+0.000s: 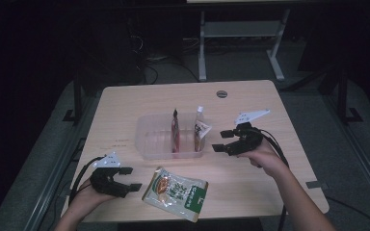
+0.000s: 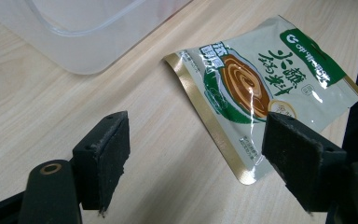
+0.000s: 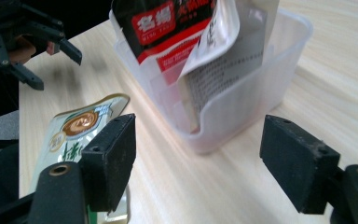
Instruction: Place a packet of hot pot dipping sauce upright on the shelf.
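Pale wooden table (image 1: 125,103) — clear tub (image 1: 147,139), green sauce pouch (image 1: 176,192) directly on it.

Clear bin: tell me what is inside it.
The clear bin holds two sauce packets standing upright: a red packet and a white packet beside it. The white one's lower part is blurred behind the frosted wall, so the bin's floor under them stays hidden.

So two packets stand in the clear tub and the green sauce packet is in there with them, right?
Not quite. Two packets do stand in the tub, but the green packet lies flat on the table in front of it, as the high view shows.
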